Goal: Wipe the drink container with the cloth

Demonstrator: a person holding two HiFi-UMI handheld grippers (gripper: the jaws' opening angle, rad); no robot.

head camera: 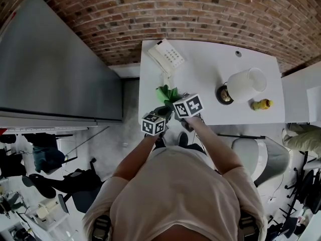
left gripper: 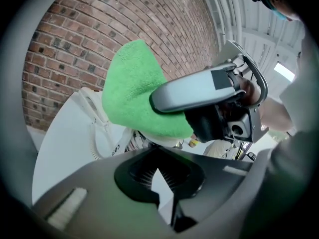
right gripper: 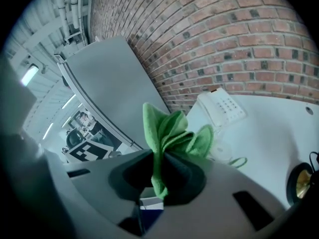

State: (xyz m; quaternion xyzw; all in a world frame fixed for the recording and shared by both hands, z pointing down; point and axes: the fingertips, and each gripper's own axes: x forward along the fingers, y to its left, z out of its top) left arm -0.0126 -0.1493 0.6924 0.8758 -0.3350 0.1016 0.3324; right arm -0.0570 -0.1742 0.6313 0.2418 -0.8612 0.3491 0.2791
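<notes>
Both grippers hang over the near edge of the table [head camera: 200, 54], at mid-frame in the head view. The right gripper [right gripper: 155, 176] is clamped tight on the green cloth [right gripper: 172, 133], which bunches up above the jaws, so it looks gathered for a firm rub. The left gripper [left gripper: 158, 176] has its jaws drawn all but together with nothing between them, free to steady things, I'd say. The white drink container [head camera: 246, 84] sits well apart at the right of the frame – not yet touched by the cloth.
</notes>
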